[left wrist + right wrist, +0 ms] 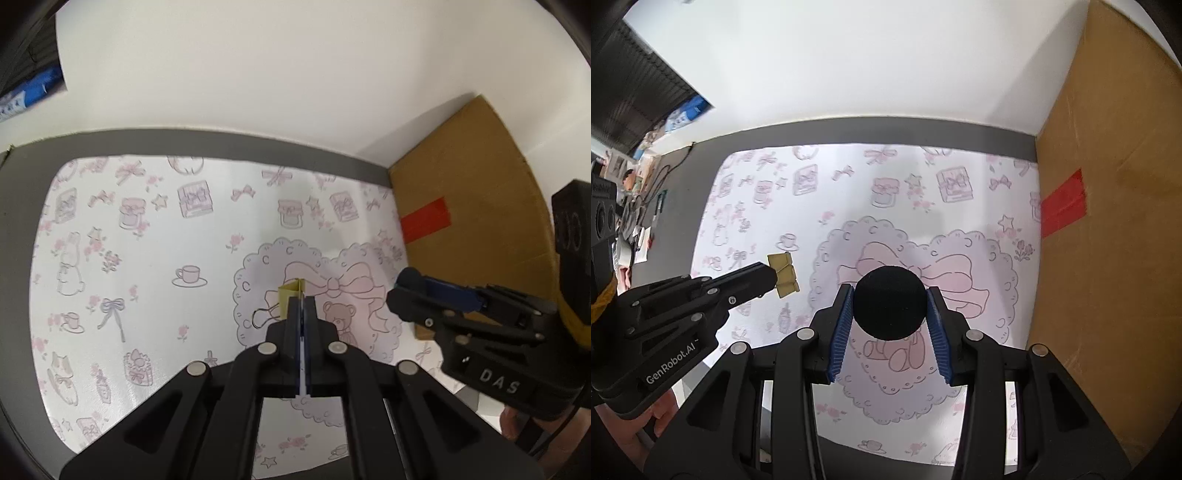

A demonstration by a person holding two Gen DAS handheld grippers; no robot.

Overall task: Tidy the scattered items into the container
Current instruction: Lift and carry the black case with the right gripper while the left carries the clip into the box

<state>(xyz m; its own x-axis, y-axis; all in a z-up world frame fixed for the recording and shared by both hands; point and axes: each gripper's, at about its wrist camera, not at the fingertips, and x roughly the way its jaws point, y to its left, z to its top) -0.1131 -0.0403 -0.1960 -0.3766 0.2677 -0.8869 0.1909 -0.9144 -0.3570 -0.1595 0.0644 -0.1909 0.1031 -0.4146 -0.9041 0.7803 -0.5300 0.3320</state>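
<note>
1. The left tool (302, 295) is seen clenched on a yellow binder clip (289, 295); the clip's wire handles stick out to the left of the tips, and the clip is held above the patterned mat (147, 258).
2. In the right wrist view, the same clip (783, 275) is seen pinched at the tip of the left tool (772, 278), clear of the mat (886, 184).
3. The right tool (890, 306) is observed grasping a black foam ball (889, 302) between its blue ribbed pads (842, 332).
4. A cardboard box (1108, 240) with red tape (1065, 206) is noted at the right edge of the surface (683, 192), beside the mat.
5. Both items are held off the mat, outside the box.
</note>
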